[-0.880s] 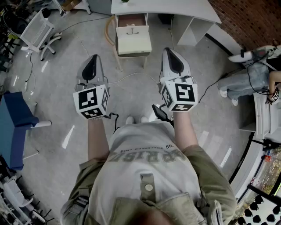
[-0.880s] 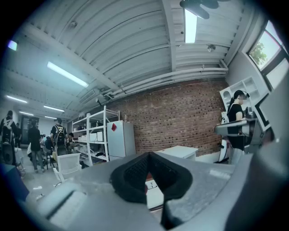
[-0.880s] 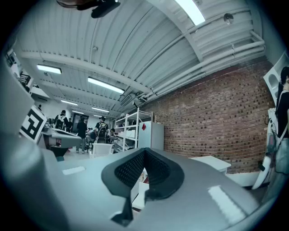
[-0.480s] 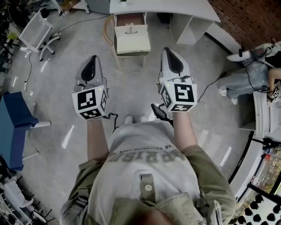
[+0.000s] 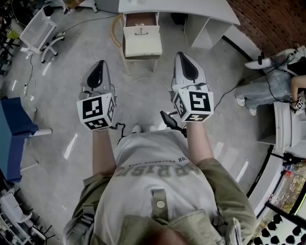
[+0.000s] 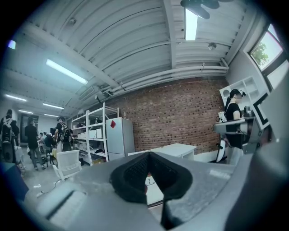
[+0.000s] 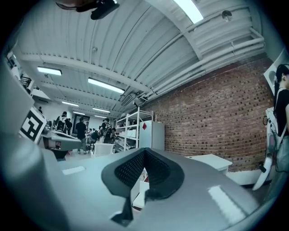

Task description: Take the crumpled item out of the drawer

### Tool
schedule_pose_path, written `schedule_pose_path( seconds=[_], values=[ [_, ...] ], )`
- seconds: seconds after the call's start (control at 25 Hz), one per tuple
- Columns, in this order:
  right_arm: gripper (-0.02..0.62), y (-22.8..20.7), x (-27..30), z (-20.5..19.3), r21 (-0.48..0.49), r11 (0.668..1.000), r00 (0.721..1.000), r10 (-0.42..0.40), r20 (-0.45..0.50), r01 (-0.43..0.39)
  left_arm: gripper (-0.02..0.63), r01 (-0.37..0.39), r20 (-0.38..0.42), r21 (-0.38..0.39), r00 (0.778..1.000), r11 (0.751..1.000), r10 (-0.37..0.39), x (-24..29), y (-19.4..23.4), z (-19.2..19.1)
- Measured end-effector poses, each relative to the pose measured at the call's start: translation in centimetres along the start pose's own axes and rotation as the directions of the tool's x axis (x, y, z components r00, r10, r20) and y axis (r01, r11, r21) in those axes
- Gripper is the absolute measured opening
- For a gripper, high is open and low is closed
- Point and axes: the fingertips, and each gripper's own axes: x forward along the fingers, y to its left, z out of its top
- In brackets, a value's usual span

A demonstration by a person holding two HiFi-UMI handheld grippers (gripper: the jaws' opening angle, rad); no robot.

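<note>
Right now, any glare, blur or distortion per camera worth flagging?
Head view: sharp, fisheye bending the edges, pale glare streaks on the floor. Left gripper view: heavy barrel distortion, dark vignetted corners, ceiling light blown out, left tool up close soft. Right gripper view: same distortion and vignette, ceiling strip clipped.

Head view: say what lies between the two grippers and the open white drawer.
In the head view, only grey concrete floor, crossed by a thin pale cable, separates the left gripper and right gripper from the white drawer.
</note>
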Motion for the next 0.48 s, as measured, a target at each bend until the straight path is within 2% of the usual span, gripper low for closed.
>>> schedule_pose_path(
  seconds=[0.16,0.24,0.28,0.32,0.36,0.48],
  values=[
    [0.015,-0.8,0.4,0.0,0.056,0.998,1.0,0.014,0.026,-0.015,0.008,-0.036,0.0,0.001,0.999,0.999,0.036,0.3,0.3,-0.1],
    [0.207,-0.7,0.7,-0.3,0.045,0.998,0.998,0.051,0.024,-0.052,0.033,-0.059,-0.014,0.019,0.998,0.998,0.059,0.7,0.2,-0.5],
    [0.297,-0.7,0.8,-0.3,0.042,0.996,0.997,0.072,0.026,-0.073,0.119,-0.063,-0.021,0.022,0.998,0.998,0.063,0.9,0.1,-0.6],
    [0.343,-0.7,0.9,-0.4,0.042,0.995,0.996,0.087,0.029,-0.088,0.187,-0.063,-0.024,0.017,0.998,0.998,0.063,1.0,-0.1,-0.8],
    [0.36,-0.8,1.0,-0.6,0.043,0.995,0.995,0.094,0.031,-0.095,0.225,-0.063,-0.024,0.009,0.998,0.998,0.063,1.2,-0.3,-0.9],
    [0.376,-1.5,1.1,-1.3,0.055,0.994,0.995,0.096,0.029,-0.097,0.258,-0.059,-0.019,-0.008,0.998,0.998,0.059,1.4,-0.9,-1.2]
  ],
)
